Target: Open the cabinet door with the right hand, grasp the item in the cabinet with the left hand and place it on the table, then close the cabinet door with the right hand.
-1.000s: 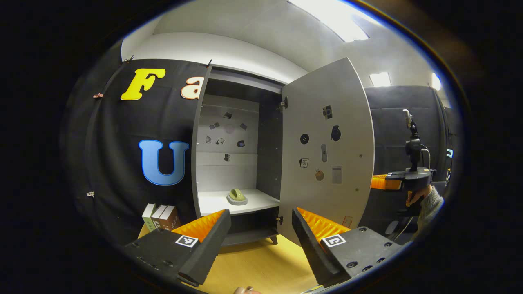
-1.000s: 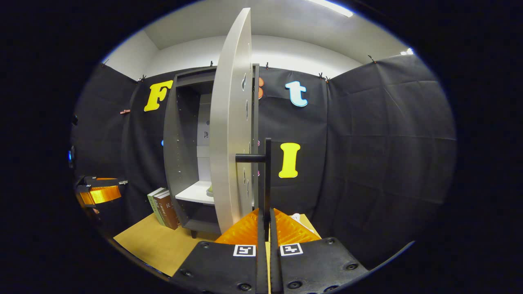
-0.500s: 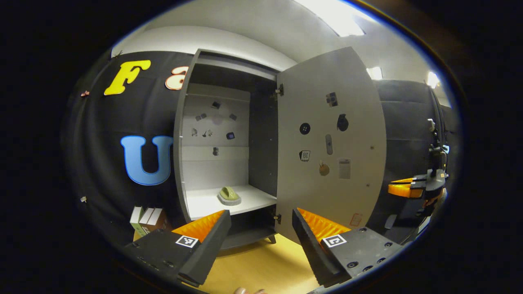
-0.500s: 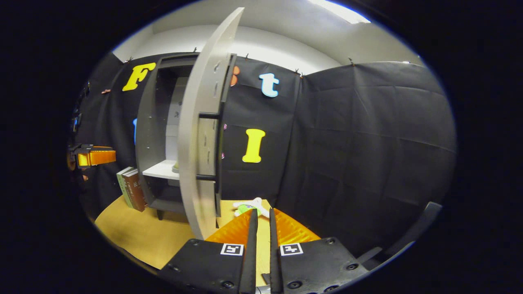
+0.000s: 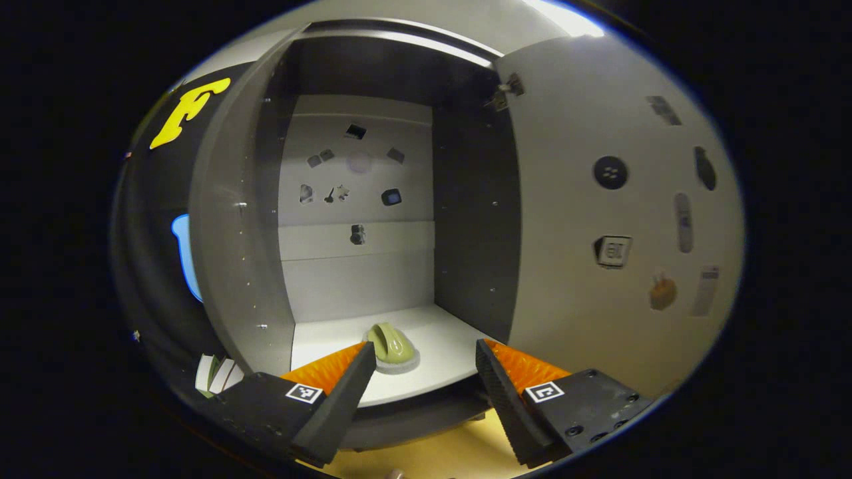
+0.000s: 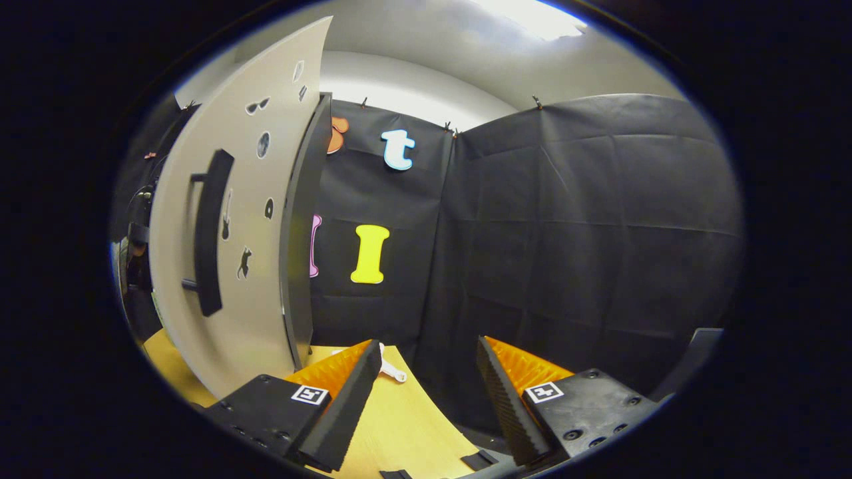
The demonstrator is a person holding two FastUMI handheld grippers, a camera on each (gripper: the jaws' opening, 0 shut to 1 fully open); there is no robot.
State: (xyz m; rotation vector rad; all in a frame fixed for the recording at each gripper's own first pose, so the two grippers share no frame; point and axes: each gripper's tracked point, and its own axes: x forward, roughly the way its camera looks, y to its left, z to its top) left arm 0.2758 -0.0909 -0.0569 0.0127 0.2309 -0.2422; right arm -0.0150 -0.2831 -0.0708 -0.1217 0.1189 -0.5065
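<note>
So the cabinet (image 5: pixel 359 199) takes up most of what we see in the left gripper view, and its door (image 5: pixel 619 219) is swung wide open on the right, showing its inner face with a handful of little stickers on it. In the right gripper view we're looking at the outer face of that same door (image 6: pixel 233 219) from the side, with its long dark handle (image 6: pixel 208 233) standing vertical and nothing holding it. Inside the cabinet there's a white shelf (image 5: pixel 439 346), and the item (image 5: pixel 391 344), a small green thing on a pale round base, sits on it near the front edge, a bit left of middle. We've got the left gripper (image 5: pixel 421 382) pointed right at it with fingers spread open; the item shows just above the left finger and nothing is touching it. The right gripper (image 6: pixel 426 392) has its fingers wide apart too, empty, over the yellow tabletop (image 6: pixel 399 426) to the right of the door. A few books (image 5: pixel 216 376) lean beside the cabinet's left wall down low.
</note>
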